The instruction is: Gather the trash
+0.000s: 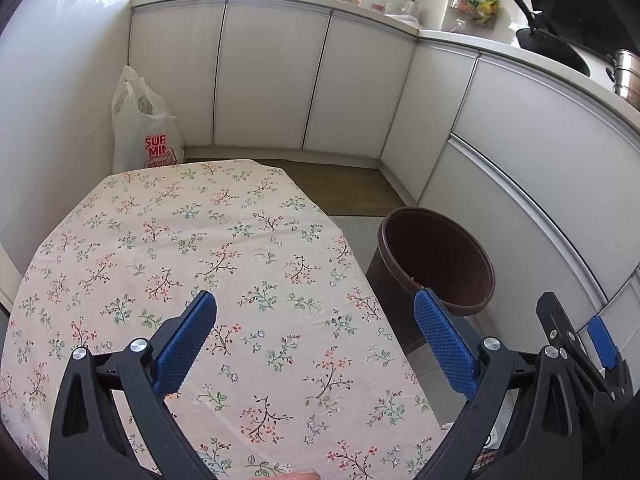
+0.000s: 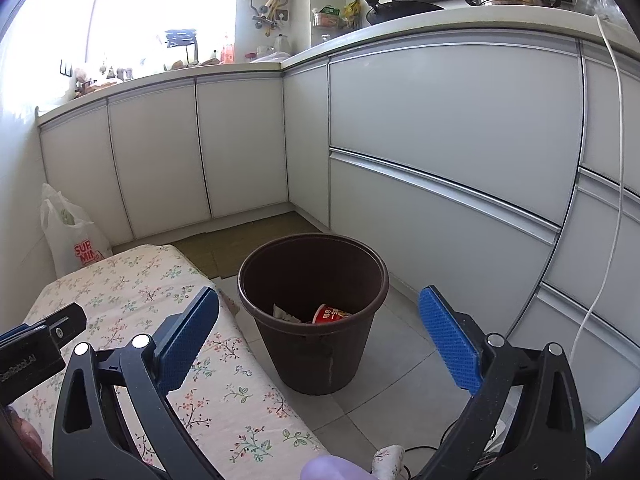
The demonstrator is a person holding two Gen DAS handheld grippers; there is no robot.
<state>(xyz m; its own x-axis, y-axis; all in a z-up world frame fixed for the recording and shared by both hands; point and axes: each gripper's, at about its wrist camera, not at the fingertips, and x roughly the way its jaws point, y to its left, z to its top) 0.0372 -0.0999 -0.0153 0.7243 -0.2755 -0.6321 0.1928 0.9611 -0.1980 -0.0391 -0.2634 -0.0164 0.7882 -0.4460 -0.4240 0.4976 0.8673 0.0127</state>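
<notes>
Both jaws apart and empty, left gripper [image 1: 316,340] over bare floral tablecloth [image 1: 200,248], right gripper [image 2: 320,336] facing brown bin [image 2: 312,316] lower centre holding red cup [image 2: 334,314]; risk: nothing left to grab, or bumping the bin.

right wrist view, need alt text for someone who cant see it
An open right claw points at a brown trash bin standing on the grey tiled floor, with a red cup and a scrap of paper inside. A floral-clothed table lies to the left; white kitchen cabinets line the walls behind.
</notes>
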